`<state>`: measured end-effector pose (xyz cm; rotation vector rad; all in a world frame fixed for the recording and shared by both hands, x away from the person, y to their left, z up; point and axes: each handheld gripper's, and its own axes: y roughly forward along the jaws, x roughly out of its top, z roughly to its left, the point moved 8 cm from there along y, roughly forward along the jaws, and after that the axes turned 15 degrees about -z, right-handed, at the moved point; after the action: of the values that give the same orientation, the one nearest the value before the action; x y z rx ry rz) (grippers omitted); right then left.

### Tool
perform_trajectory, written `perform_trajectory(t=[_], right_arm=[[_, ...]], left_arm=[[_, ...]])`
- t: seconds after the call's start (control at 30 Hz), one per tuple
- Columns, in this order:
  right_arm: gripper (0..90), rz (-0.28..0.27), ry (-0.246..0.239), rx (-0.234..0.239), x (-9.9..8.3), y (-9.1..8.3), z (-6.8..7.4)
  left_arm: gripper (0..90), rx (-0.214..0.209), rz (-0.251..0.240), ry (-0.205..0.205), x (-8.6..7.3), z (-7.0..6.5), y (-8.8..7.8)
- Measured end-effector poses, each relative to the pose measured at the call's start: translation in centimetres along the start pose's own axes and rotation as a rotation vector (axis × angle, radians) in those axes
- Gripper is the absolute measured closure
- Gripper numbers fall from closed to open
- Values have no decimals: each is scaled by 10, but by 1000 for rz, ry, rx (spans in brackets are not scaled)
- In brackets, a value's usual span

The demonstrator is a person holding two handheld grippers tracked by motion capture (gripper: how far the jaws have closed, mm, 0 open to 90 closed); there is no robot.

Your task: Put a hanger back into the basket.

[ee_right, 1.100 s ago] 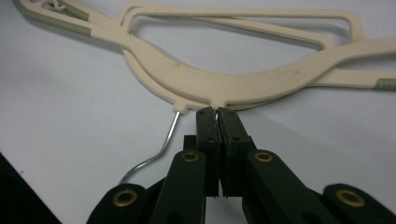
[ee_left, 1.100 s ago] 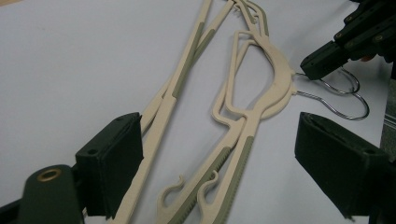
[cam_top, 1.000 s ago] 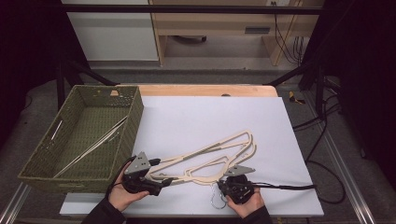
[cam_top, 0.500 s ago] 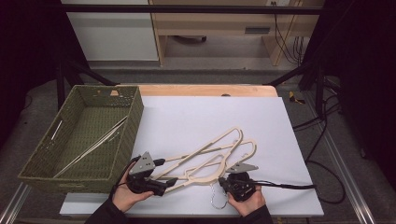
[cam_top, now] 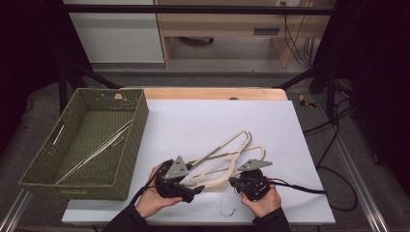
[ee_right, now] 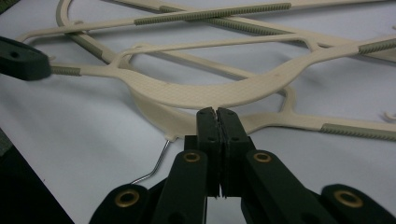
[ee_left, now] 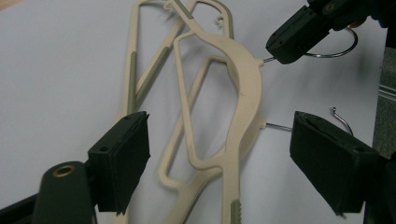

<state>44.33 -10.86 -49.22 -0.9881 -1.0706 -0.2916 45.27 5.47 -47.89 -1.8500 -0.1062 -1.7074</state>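
Two cream plastic hangers (cam_top: 227, 154) lie crossed on the white table (cam_top: 203, 116). My right gripper (cam_top: 233, 182) is shut on the wire hook at the neck of the upper hanger (ee_right: 210, 93), its tips (ee_right: 217, 114) pressed together there. The lower hanger (ee_right: 163, 116) shows its own hook (ee_right: 156, 165) loose on the table. My left gripper (cam_top: 196, 191) is open; its jaws straddle both hangers (ee_left: 245, 79) without touching them and have just been closing a little. In the left gripper view the right gripper (ee_left: 294, 42) pinches the wire beside its ring (ee_left: 345, 46).
A green woven basket (cam_top: 140, 121) stands at the left with thin hangers (cam_top: 96, 150) inside. The second hook (cam_top: 227, 208) lies near the table's front edge. A wooden strip (cam_top: 212, 93) borders the far side, and cables (cam_top: 300, 188) trail off to the right.
My left gripper has moved right, up to the hangers. The right gripper has risen a little with the hook, and the hangers have swung to a steeper angle.
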Motion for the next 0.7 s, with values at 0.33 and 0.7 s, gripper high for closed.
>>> perform_trajectory(t=[0.33,0.7], right_arm=[[895,1,-21,10,8,-4,-2],[894,-7,-25,20,22,-9,-3]], left_arm=[[282,-37,129,62,-4,-15,43],[491,-1,211,156,-4,-16,65]])
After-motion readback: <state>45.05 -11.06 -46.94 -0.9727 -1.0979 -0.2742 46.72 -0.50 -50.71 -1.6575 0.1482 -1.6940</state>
